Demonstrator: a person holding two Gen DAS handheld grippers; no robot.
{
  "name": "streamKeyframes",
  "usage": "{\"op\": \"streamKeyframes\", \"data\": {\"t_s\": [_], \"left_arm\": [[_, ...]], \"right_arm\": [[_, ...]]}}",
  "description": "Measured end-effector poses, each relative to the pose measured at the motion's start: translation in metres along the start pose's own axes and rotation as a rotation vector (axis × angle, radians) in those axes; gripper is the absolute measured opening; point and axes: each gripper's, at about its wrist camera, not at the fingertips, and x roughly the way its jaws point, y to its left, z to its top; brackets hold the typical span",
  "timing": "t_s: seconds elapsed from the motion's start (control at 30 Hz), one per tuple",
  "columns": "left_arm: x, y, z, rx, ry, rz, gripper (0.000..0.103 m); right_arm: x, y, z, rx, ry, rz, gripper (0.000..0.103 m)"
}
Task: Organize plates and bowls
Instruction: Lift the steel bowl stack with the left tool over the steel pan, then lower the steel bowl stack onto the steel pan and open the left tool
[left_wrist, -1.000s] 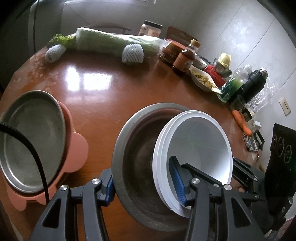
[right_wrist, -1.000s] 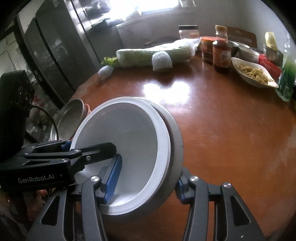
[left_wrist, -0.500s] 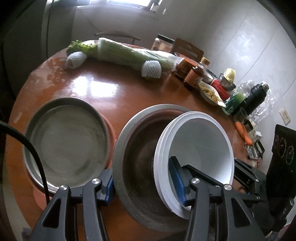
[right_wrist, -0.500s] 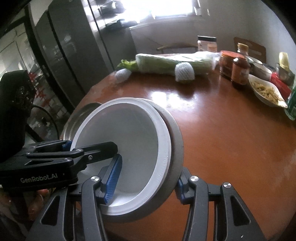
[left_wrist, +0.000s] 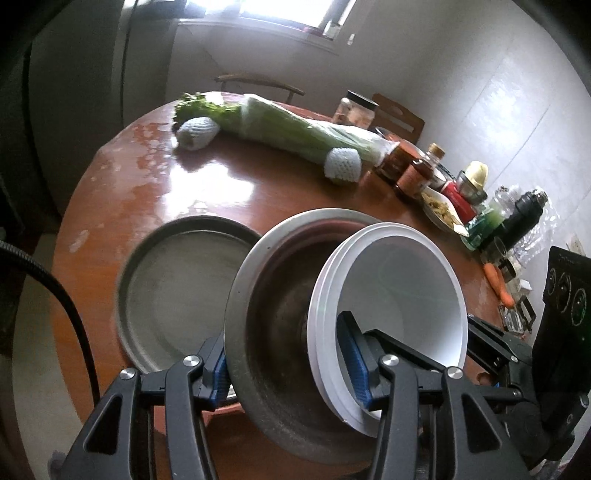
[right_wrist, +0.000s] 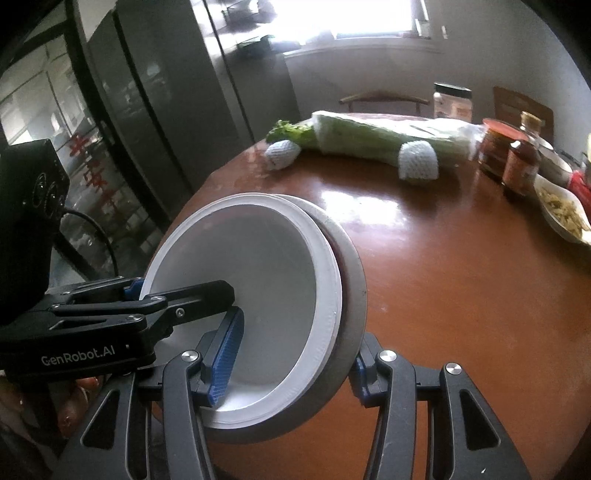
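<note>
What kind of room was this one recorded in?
Most likely a home kitchen or dining area: a round wooden table carries celery, sauce jars and a dish of food, with a tall fridge beside it.

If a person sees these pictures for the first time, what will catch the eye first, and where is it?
First comes the stack in the middle: white bowls nested in a metal bowl, held above the brown table by the left tool and the right tool, one on each side. Beside it, a metal plate lies flat on the table. At the far edge lies a long bundle of celery.
</note>
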Motion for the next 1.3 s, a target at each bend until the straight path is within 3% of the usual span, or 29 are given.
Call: {"op": "streamKeyframes", "data": {"t_s": [0.83,1.3], "left_arm": [[-0.035,0.053,0.013,-0.085,-0.076,0.080,0.051],[-0.022,0.074,0.008,-0.110,-0.037,0.122,0.051]], "right_arm": [[0.031,0.055,0.039,-0.125,0.003,0.076,0.053],[0.060,0.062,0.038,-0.133,0.057,0.103,0.053]]}}
